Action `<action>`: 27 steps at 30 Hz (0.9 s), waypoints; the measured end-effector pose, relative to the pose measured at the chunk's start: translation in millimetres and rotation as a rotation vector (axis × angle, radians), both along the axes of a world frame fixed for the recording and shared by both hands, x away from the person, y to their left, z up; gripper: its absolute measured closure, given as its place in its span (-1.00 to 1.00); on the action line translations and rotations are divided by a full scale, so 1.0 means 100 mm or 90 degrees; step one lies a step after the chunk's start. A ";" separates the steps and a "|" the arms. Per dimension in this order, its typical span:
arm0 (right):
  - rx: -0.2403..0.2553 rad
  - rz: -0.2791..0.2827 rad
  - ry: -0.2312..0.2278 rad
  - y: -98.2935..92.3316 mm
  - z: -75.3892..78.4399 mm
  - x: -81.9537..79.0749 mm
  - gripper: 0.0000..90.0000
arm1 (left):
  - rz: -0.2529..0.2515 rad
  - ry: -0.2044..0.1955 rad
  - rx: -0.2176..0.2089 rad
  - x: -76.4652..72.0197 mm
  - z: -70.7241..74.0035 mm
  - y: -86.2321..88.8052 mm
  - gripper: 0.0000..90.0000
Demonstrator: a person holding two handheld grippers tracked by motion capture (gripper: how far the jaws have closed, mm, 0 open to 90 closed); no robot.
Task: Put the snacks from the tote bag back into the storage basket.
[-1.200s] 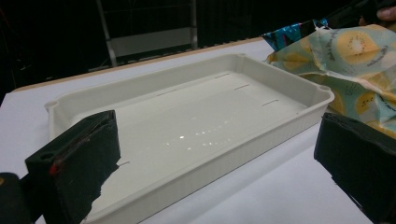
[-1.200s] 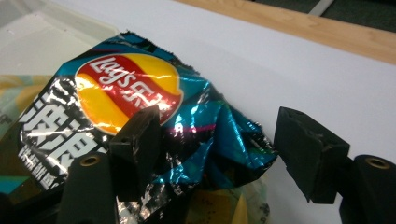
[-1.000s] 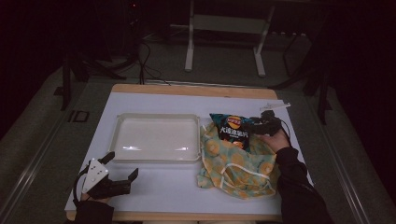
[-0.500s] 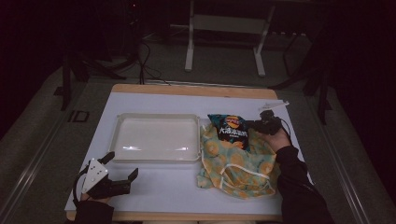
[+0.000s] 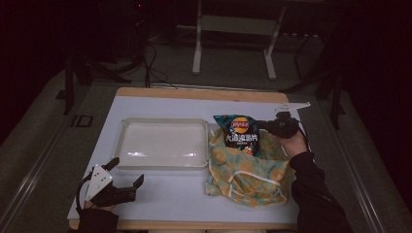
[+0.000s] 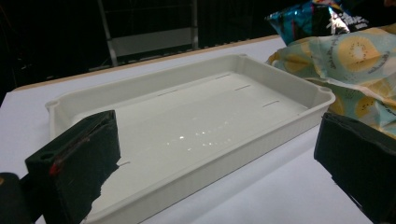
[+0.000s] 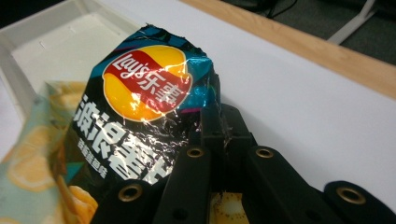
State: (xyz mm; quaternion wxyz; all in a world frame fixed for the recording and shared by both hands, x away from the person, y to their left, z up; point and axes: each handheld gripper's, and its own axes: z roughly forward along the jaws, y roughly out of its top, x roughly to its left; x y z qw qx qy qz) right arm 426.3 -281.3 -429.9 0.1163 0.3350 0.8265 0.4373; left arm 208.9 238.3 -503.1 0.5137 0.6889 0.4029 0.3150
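While one white tray [image 5: 163, 144] sits mid-table, one chip bag [image 5: 239, 133] lies at its three o'clock, its lower end on the single yellow-patterned cloth [image 5: 250, 174]. Two grippers are at work. The right gripper [image 7: 211, 122] has its jaws pinched together on the bag's edge at three o'clock. The left gripper [image 5: 127, 174], at the tray's seven o'clock, is spread wide and holds nothing.
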 end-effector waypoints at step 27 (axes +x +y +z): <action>0.020 -0.021 -0.101 0.00 0.93 -0.22 1.00 | 0.004 -0.001 -0.001 0.00 0.00 0.00 -0.98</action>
